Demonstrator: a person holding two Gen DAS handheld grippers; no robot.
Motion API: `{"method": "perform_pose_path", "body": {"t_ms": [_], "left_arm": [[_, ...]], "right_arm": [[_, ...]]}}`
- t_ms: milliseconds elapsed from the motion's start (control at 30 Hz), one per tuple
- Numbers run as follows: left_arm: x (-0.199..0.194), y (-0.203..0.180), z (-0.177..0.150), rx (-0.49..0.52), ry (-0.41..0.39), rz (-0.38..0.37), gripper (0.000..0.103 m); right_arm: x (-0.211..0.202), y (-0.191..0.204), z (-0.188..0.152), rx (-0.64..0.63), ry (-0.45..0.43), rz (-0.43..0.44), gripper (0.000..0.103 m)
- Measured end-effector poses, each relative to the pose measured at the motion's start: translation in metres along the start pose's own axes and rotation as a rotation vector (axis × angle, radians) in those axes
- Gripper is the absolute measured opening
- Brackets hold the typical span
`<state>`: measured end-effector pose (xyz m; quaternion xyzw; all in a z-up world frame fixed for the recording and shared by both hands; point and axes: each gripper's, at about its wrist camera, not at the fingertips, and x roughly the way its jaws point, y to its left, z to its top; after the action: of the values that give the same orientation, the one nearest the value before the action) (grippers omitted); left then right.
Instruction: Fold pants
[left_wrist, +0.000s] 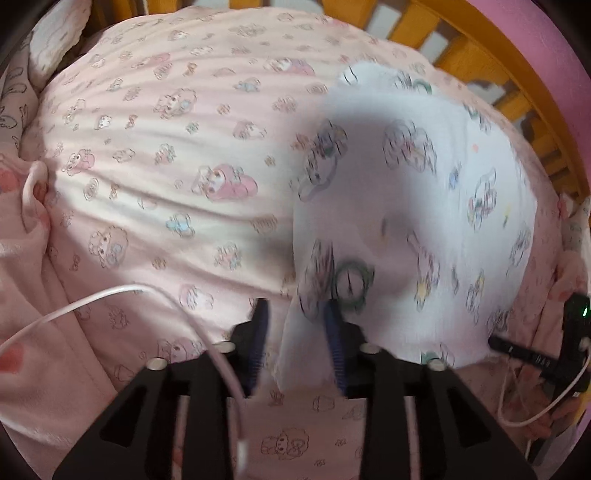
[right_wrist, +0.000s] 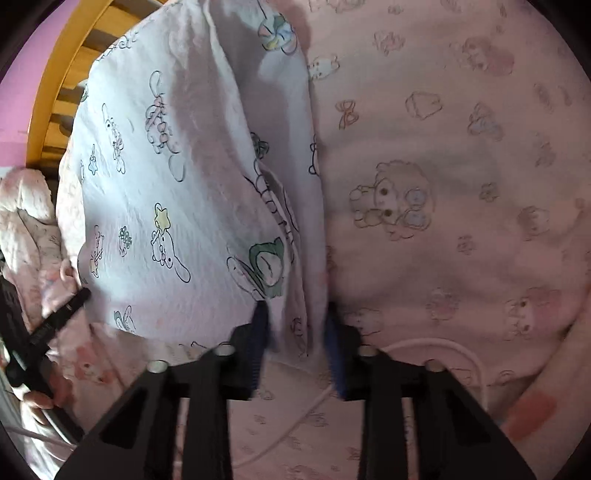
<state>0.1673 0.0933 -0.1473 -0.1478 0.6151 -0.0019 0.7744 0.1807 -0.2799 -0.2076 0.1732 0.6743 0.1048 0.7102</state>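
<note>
While each half-open tool, left (left_wrist: 297, 325) and right (right_wrist: 295, 325), has cloth between its fingers, the pants (right_wrist: 177, 177) hang ahead.

The bed (left_wrist: 155, 155) is covered by a pale pink sheet printed with cartoon characters. The white printed pants (left_wrist: 424, 206) lie on its right part, near the orange wooden rail (left_wrist: 476, 55). A pink blanket (left_wrist: 33, 295) lies bunched at the left edge.
</note>
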Motion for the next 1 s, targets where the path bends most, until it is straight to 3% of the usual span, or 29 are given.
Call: {"method": "perform_pose_path", "body": {"t_ms": [67,300,367,400,467,533,667,800,1000], "left_arm": [[0.002,0.004,0.005,-0.020,0.006,-0.044,0.046],[0.046,0.012,0.007,-0.094,0.119,-0.141,0.043],[0.049,0.012,0.007,-0.084,0.123,-0.204,0.025],[0.048,0.011,0.005,-0.074,0.129,-0.215,0.003],[0.042,0.006,0.005,-0.043,0.105,-0.199,0.002],[0.025,-0.005,0.005,-0.001,0.040,-0.167,0.002],[-0.023,-0.052,0.008,0.125,-0.107,-0.122,0.002],[-0.055,-0.114,0.016,0.252,-0.195,-0.154,0.002],[-0.042,-0.208,-0.004,0.451,-0.150,-0.224,0.002]], "right_arm": [[0.001,0.004,-0.001,-0.008,0.000,-0.005,0.013],[0.010,0.013,-0.001,-0.028,0.002,-0.034,0.013],[0.009,0.012,-0.003,-0.023,0.000,-0.034,0.013],[0.005,0.007,-0.003,-0.023,0.001,-0.034,0.013],[-0.004,0.006,0.000,-0.036,-0.011,-0.038,0.013],[-0.023,0.009,0.000,-0.060,-0.079,-0.071,0.013],[-0.073,0.016,-0.004,-0.109,-0.269,-0.134,0.013],[-0.111,0.009,-0.004,-0.091,-0.351,-0.109,0.013],[-0.145,-0.002,-0.007,-0.101,-0.442,-0.136,0.013]]}}
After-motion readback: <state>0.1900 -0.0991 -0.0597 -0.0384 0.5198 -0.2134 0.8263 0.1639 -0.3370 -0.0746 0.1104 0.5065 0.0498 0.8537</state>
